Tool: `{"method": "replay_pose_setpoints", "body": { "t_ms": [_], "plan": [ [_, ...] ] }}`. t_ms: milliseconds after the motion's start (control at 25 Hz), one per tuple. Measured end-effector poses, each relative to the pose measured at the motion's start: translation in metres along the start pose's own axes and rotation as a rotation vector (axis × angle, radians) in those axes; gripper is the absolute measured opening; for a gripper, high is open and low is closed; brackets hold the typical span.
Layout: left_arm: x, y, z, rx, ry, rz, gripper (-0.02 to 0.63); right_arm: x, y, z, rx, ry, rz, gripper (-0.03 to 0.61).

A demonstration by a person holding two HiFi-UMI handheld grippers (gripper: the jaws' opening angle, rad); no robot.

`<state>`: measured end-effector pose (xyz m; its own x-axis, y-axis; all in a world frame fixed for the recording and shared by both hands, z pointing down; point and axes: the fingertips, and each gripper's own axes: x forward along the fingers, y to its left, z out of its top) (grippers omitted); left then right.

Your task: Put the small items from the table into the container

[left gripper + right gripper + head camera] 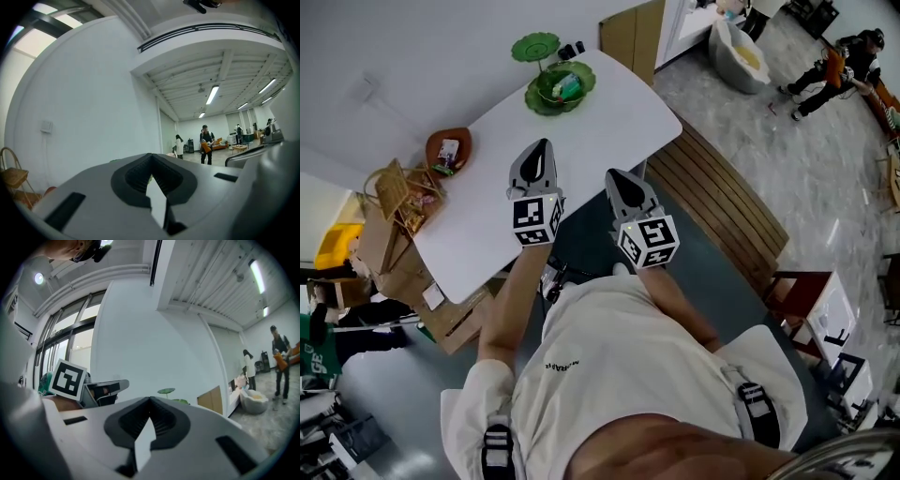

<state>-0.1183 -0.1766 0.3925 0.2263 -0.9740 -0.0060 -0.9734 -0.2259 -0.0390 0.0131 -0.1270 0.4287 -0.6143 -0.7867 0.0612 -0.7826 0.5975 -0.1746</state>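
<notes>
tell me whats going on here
A person holds the left gripper and the right gripper side by side at the near side of a white table. Both are shut and empty. At the far end a green leaf-shaped dish holds a few small items, and a brown bowl sits by the left edge.

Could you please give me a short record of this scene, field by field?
Surface: white rounded table
Container: green leaf-shaped dish, far end, holding small items
Other dish: brown wooden leaf-shaped bowl, left edge, small packet inside
Left tongs: shut, empty
Right tongs: shut, empty
</notes>
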Motion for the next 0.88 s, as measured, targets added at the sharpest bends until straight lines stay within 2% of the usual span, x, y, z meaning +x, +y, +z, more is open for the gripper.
{"method": "replay_pose_setpoints", "body": {
  "t_ms": [880],
  "plan": [
    [-0.074,-0.033,-0.003,-0.048,-0.022,0.036,0.003,0.003,0.04,0.004,-0.004,-0.035,0.053,0.009]
  ]
}}
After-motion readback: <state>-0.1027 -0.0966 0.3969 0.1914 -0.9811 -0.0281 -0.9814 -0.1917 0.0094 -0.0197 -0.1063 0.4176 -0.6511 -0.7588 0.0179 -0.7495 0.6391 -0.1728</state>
